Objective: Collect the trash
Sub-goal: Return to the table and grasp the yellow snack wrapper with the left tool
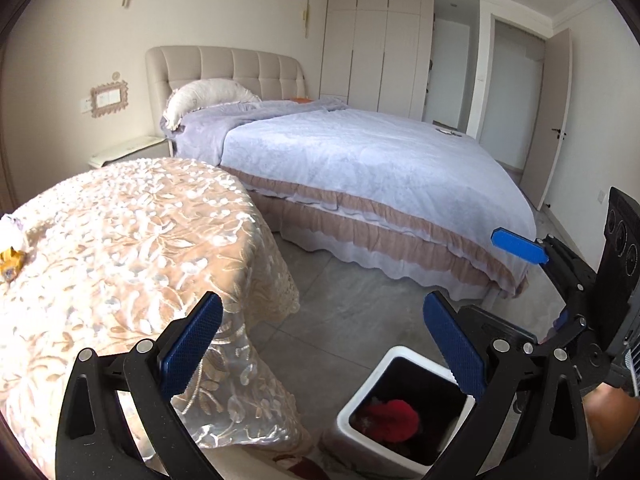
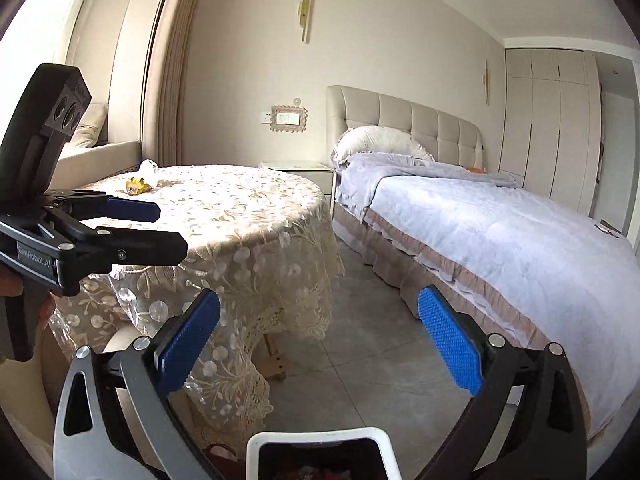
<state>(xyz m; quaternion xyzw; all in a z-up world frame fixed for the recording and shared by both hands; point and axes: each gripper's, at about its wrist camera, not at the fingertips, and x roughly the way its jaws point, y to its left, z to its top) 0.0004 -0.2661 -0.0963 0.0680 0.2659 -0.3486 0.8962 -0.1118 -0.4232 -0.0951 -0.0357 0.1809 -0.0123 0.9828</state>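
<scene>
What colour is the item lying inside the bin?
Red item in the white bin; clearest in the left wrist view.

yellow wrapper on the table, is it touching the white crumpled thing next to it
Cannot tell. In the right wrist view the yellow wrapper lies right against the white crumpled piece on the table, but too small to show contact.

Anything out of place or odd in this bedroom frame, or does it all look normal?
Only the leftover litter stands out: a crumpled yellow wrapper and a white wad lie on the lace-covered table, not yet in the white bin, which already holds something red. Nothing looks spilled or damaged.
</scene>
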